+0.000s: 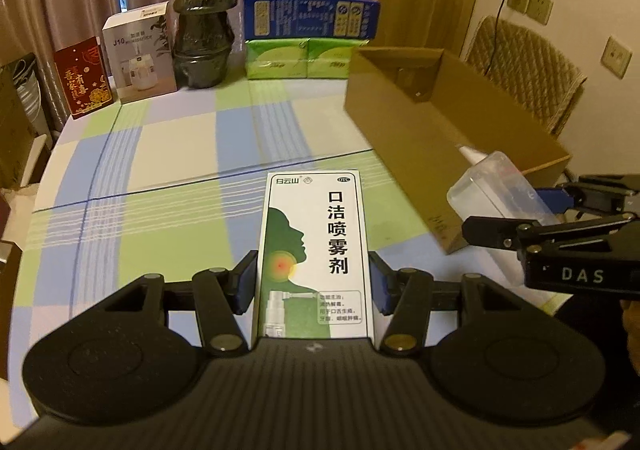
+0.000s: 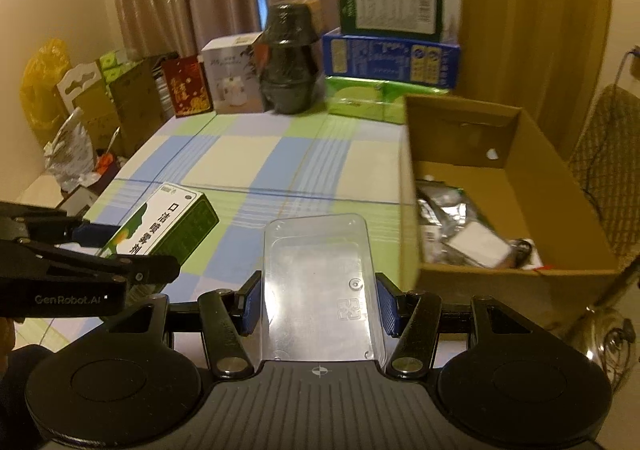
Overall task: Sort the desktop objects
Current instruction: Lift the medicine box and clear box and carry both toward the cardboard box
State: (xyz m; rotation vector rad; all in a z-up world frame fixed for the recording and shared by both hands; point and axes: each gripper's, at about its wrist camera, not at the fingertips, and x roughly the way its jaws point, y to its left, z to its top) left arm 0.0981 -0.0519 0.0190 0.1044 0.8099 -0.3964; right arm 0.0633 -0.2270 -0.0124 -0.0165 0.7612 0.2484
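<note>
Holding a white-and-green medicine box (image 1: 314, 256) upright between its blue pads, the left gripper (image 1: 313, 282) was partly closed, clamping the box's long sides above the checked tablecloth (image 1: 180, 154). To its right, the right gripper (image 2: 318, 304) was likewise partly closed on a clear plastic bottle (image 2: 318, 282), pinched at both sides. The open cardboard box (image 2: 516, 186), already containing foil packets, stood at the far right. In my judgement, each item needed to clear the box's near wall before release, one gripper at a time, to avoid collision.
</note>
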